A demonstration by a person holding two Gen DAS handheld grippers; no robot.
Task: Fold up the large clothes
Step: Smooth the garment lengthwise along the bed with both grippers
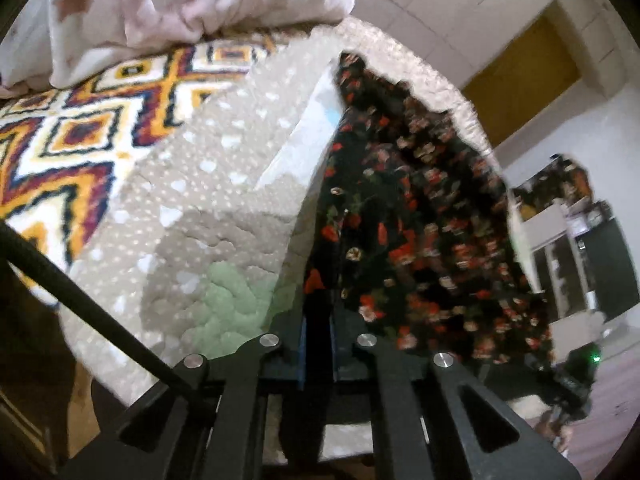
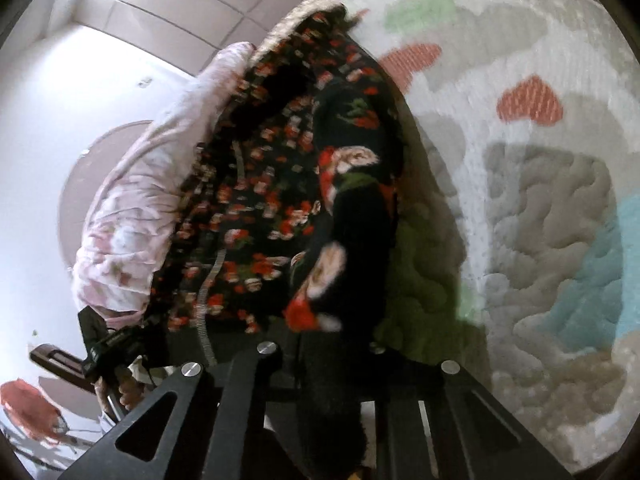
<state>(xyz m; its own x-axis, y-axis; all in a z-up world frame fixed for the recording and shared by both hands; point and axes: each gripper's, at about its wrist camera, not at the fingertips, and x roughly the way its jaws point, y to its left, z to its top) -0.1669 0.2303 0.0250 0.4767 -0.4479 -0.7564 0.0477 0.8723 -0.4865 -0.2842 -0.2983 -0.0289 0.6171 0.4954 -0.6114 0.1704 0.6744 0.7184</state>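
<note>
Each hand-held gripper, left point(image 1: 318, 320) and right point(image 2: 320, 344), is clamped on the black flowered dress point(image 1: 420, 208), holding it above the quilt point(image 1: 208, 208), probably for folding.

Motion blur smears the floral garment point(image 1: 420, 208) throughout, its lower hem covering both grippers' fingertips, while the quilt point(image 2: 540, 200) runs off frame at three o'clock and the pink bedding point(image 1: 180, 4) at twelve.

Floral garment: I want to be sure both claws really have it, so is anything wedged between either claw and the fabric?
Nothing visible. The left claw and right claw are each shut directly on the black floral garment, above the quilted bedspread.
</note>
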